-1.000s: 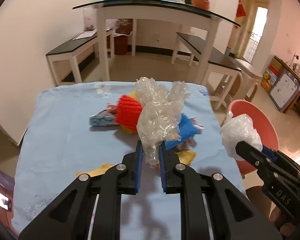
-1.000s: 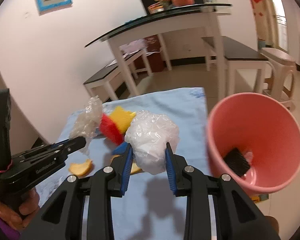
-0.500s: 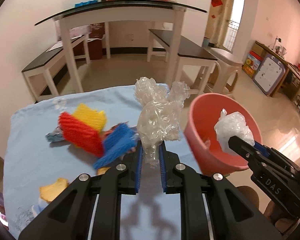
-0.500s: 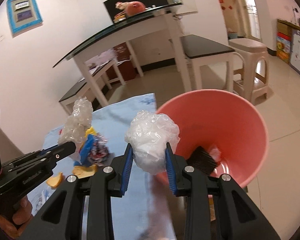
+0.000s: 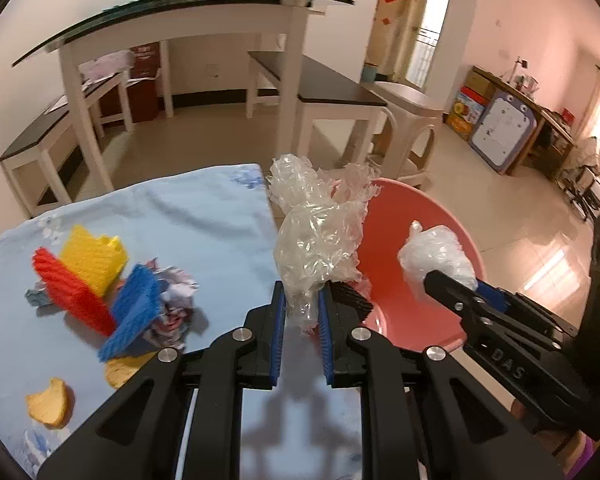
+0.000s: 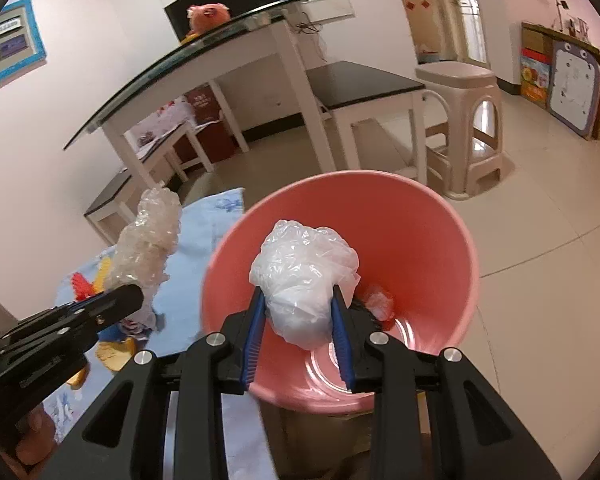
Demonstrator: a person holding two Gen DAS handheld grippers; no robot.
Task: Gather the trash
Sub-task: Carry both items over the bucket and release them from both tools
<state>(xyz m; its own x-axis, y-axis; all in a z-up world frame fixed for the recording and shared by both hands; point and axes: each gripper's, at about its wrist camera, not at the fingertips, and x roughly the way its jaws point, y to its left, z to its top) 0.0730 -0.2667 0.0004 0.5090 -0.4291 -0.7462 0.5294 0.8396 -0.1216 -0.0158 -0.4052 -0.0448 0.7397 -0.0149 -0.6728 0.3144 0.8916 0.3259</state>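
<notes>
My left gripper [image 5: 301, 312] is shut on a crumpled clear plastic wrap [image 5: 316, 236] and holds it over the table's right edge, beside the pink bin [image 5: 420, 312]. My right gripper [image 6: 299, 308] is shut on a crumpled white plastic bag [image 6: 304, 280] and holds it above the open pink bin [image 6: 412, 232]. The bin holds a black object and a white scrap. The right gripper with its bag [image 5: 436, 256] also shows in the left wrist view, and the left gripper's wrap [image 6: 148, 240] shows in the right wrist view.
On the blue tablecloth [image 5: 188, 216] lie red, yellow and blue sponges [image 5: 96, 284], crumpled paper [image 5: 176, 304] and orange peel pieces [image 5: 50, 402]. Behind stand a glass-topped white table [image 5: 188, 12], benches and a beige plastic stool [image 6: 460, 120].
Both grippers have moved to the right with their plastic, from over the trash pile toward the pink bin. The right one now hangs over the bin's opening.
</notes>
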